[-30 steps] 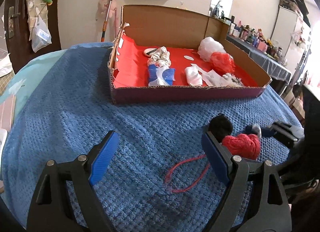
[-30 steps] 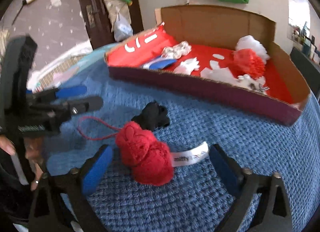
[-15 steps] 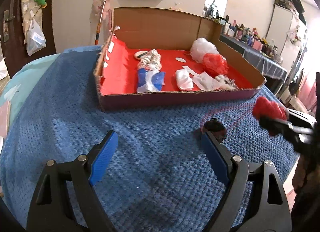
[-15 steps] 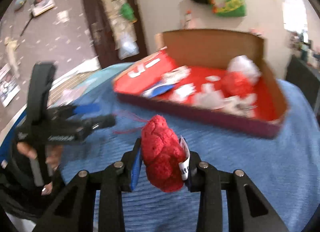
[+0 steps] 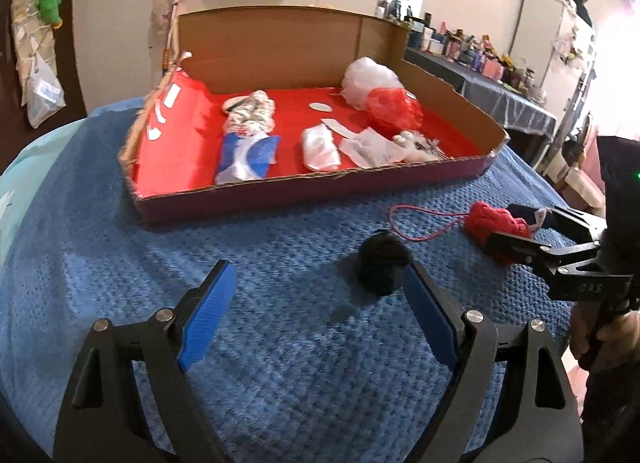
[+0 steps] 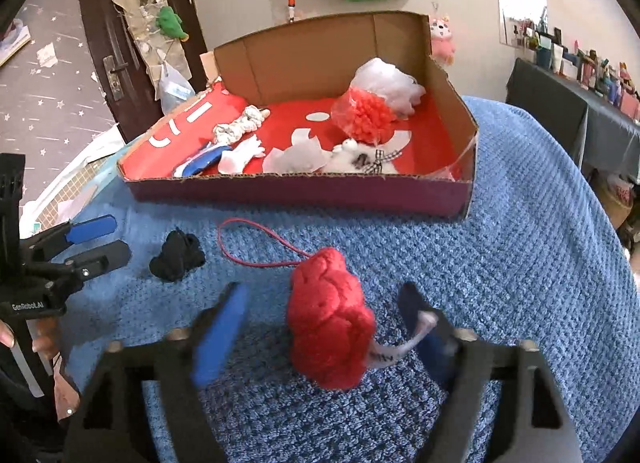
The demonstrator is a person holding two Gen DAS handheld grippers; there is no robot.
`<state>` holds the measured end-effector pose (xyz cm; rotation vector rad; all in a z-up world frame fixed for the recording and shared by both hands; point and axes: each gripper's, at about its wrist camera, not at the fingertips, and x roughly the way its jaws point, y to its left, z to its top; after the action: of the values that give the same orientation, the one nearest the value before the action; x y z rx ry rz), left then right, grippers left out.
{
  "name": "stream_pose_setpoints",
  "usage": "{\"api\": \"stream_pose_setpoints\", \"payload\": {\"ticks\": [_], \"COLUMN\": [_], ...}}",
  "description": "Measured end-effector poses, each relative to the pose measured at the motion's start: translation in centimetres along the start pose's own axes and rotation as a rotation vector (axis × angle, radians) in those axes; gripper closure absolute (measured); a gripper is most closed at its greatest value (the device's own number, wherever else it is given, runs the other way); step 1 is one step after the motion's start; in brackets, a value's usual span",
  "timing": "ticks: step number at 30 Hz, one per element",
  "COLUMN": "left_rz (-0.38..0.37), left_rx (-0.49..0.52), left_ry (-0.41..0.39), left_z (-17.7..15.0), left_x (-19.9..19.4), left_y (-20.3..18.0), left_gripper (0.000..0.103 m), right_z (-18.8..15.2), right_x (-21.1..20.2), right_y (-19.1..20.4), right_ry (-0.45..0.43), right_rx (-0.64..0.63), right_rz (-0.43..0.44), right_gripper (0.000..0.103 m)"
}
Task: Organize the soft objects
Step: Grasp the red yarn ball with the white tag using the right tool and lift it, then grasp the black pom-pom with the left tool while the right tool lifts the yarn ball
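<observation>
A red knitted soft toy (image 6: 330, 323) with a white tag and a red cord lies on the blue blanket between the pads of my right gripper (image 6: 320, 315), which is open. It also shows in the left wrist view (image 5: 494, 225). A small black soft object (image 5: 380, 263) lies on the blanket just ahead of my open, empty left gripper (image 5: 316, 291), close to its right pad; it also shows in the right wrist view (image 6: 176, 251). The cardboard box (image 5: 304, 195) with a red lining holds several soft items.
The box (image 6: 296, 191) stands at the far side of the blanket (image 5: 100, 243). It holds a white fluffy bundle (image 5: 370, 79), a red mesh pouf (image 5: 394, 111) and a blue and white cloth (image 5: 248, 155). A cluttered shelf (image 5: 480, 59) stands at the back right.
My right gripper has come down with the red toy and opened; the toy now rests on the blanket between its pads. My left gripper has moved nearer the black object.
</observation>
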<state>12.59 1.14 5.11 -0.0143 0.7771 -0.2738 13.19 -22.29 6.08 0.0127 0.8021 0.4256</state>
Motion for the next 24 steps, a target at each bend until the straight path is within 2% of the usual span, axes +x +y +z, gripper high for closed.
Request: {"api": "stream_pose_setpoints", "payload": {"ticks": [8, 15, 18, 20, 22, 23, 24], "left_rz": [-0.032, -0.048, -0.071, -0.108, -0.153, -0.164, -0.162], "left_rx": [0.043, 0.050, 0.050, 0.048, 0.036, 0.032, 0.032], "left_ry": [0.050, 0.088, 0.078, 0.078, 0.112, 0.125, 0.121], "left_z": [0.1, 0.5, 0.5, 0.4, 0.2, 0.1, 0.0], "left_x": [1.8, 3.1, 3.2, 3.3, 3.9, 4.1, 4.1], "left_y": [-1.9, -2.6, -2.7, -2.9, -2.9, -2.9, -3.0], "left_gripper": [0.018, 0.018, 0.019, 0.032, 0.064, 0.069, 0.070], "right_z": [0.1, 0.0, 0.0, 0.0, -0.1, -0.1, -0.1], "right_x": [-0.6, -0.5, -0.4, -0.3, -0.3, -0.3, -0.1], "right_y": [-0.8, -1.0, -1.1, -1.1, -1.0, -1.0, -0.8], "right_ry": [0.002, 0.015, 0.016, 0.013, 0.006, 0.004, 0.010], "right_rx": [-0.016, -0.042, -0.048, -0.051, -0.053, -0.056, -0.065], "right_rz": [-0.025, -0.039, -0.043, -0.049, -0.046, -0.041, -0.035], "right_gripper": [0.014, 0.014, 0.014, 0.014, 0.015, 0.021, 0.031]}}
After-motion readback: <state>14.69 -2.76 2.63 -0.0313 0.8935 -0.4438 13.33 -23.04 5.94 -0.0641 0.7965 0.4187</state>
